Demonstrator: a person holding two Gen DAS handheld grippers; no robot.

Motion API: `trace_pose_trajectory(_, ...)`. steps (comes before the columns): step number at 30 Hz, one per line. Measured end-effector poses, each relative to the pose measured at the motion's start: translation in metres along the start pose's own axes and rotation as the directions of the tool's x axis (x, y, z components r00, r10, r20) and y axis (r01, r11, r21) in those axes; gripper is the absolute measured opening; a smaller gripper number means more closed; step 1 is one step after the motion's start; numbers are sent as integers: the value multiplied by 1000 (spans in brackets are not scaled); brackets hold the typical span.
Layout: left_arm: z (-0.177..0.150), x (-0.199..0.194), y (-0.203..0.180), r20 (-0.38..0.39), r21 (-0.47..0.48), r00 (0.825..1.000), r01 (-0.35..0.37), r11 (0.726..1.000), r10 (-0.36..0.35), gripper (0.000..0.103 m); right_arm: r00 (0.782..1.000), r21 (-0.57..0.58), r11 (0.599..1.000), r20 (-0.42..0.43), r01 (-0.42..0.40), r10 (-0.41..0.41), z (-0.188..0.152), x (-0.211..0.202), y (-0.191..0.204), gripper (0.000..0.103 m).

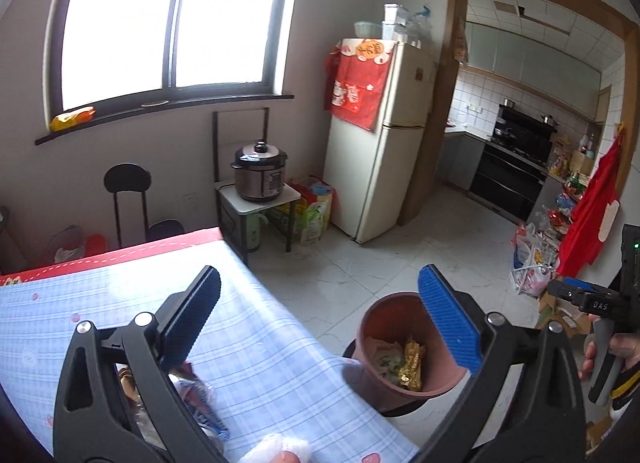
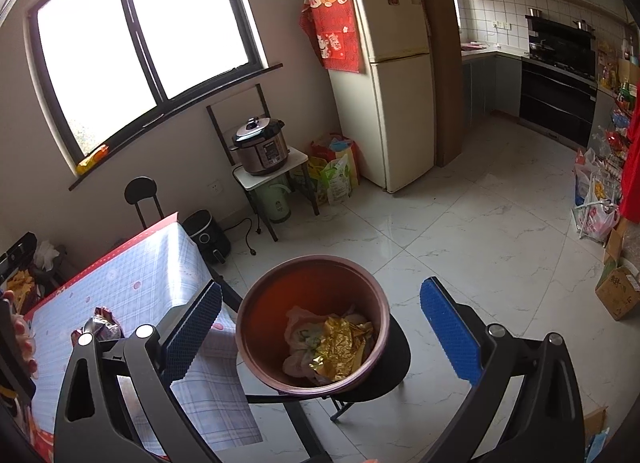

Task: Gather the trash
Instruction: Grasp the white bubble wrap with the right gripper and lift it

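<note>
On the window sill (image 1: 168, 105) at far left lies a yellow snack packet (image 1: 73, 118), its print too blurred to read. Below it the table (image 1: 120, 303), under a pale blue checked cloth with a red border, carries crumpled wrappers (image 1: 200, 403) just beneath the left gripper (image 1: 320, 319), whose jaws stand wide apart with nothing between them. Further right, a pressure cooker (image 1: 260, 171) sits on a small stand, its front panel illegible, then a cream fridge (image 1: 384, 135) draped in a red cloth with lettering too small to make out. The brown trash bin (image 2: 312, 319) rests on a black stool (image 2: 396, 359) beside the table edge — a gold foil wrapper (image 2: 340, 343) and a white plastic bag (image 2: 300, 339) lie inside. The right gripper (image 2: 320, 327) hovers above the bin, spread open and empty; in the left view its body reads "DAS". White marbled floor tiles (image 2: 480, 223) run to the kitchen at far right.
</note>
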State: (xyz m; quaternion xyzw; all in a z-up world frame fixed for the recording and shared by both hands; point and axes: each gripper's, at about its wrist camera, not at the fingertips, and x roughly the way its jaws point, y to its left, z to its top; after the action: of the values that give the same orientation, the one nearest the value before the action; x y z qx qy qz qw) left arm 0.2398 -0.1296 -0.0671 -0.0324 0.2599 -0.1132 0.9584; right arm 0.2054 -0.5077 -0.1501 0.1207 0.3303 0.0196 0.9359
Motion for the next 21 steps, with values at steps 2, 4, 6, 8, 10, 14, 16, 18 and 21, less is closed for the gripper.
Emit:
trace_pose_trajectory(2,-5,-21,28,12,-39,999,-40,998,40,98,1000,-23,1000,-10,-21,21,-4,3,18,98)
trace_pose_trajectory(4,-14,-41,58,23,-80,997,-74,994,76,98,999,-45,998,-28,-44,43,-9,7,36,98)
trace_pose_trajectory(6,-28,-61,88,15,-121,993,-115,986,118,98,996,-66,996,-53,-68,65,-15,12,56,98)
trace_pose_trajectory(8,-40,-79,116,1,-160,985,-169,973,171,98,992,-87,991,-84,-99,91,-23,18,78,98)
trace_pose_trajectory(10,-55,-96,145,-13,-203,976,-216,955,218,98,984,-101,985,-122,-140,127,-34,26,101,98)
trace_pose_trajectory(14,-88,-129,189,-38,-267,959,-282,921,282,98,955,-120,967,-228,-223,192,-60,47,153,98)
trace_pose_trajectory(16,-106,-143,207,-58,-297,958,-284,912,280,98,933,-138,956,-292,-259,210,-75,59,181,98)
trace_pose_trajectory(18,-125,-154,223,-79,-325,952,-304,895,295,98,910,-153,945,-349,-290,223,-90,69,207,98)
trace_pose_trajectory(21,-149,-167,244,-116,-364,940,-341,867,321,98,877,-167,932,-424,-322,227,-112,83,244,98)
